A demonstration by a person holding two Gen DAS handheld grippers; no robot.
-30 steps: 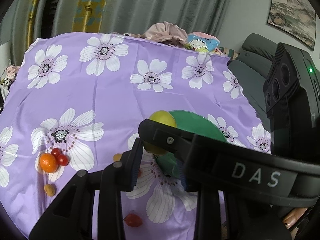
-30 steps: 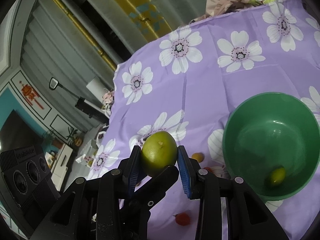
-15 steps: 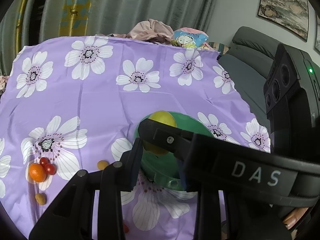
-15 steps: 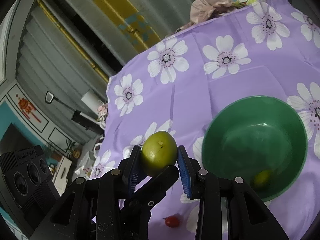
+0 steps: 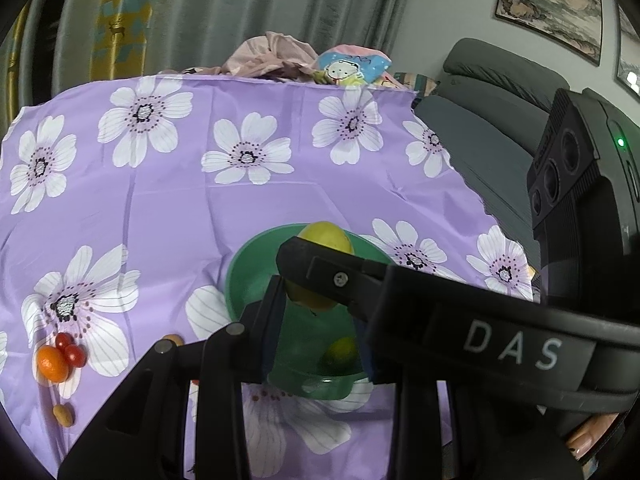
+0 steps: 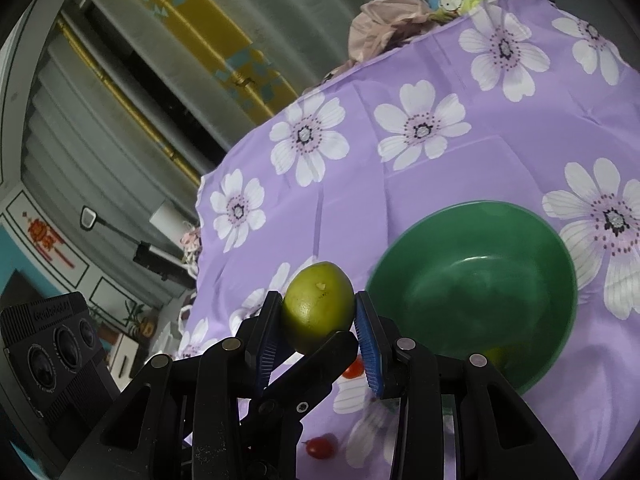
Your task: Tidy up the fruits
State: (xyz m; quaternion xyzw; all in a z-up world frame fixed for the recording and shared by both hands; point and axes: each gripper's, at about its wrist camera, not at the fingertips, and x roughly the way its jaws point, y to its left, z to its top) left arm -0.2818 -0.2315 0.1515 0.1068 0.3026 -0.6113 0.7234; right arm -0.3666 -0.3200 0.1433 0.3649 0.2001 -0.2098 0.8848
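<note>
Midway to the drop, the right gripper [image 6: 318, 320] is clamped on a green lemon [image 6: 318, 306], its blue pads pressed to both flanks of the fruit, which hangs above the purple flowered cloth [image 6: 420, 200] just beside the green bowl [image 6: 472, 280]. From the left wrist view, the lemon [image 5: 326, 240] appears over the bowl's near half, where a second, smaller green fruit [image 5: 340, 354] already lies. The left gripper [image 5: 318, 336] has its jaws nearly together with nothing visibly between them; the bowl shows through the narrow gap.

The risk is a release too near the rim: the round, smooth lemon could strike the edge, bounce out and roll across the slick cloth toward the surface's edge. A drop from height might also knock the light bowl or hit the fruit inside. An orange [image 5: 51, 364], cherry tomatoes [image 5: 71, 350] and small brown fruits [image 5: 63, 414] remain loose on the cloth, awaiting sorting.
</note>
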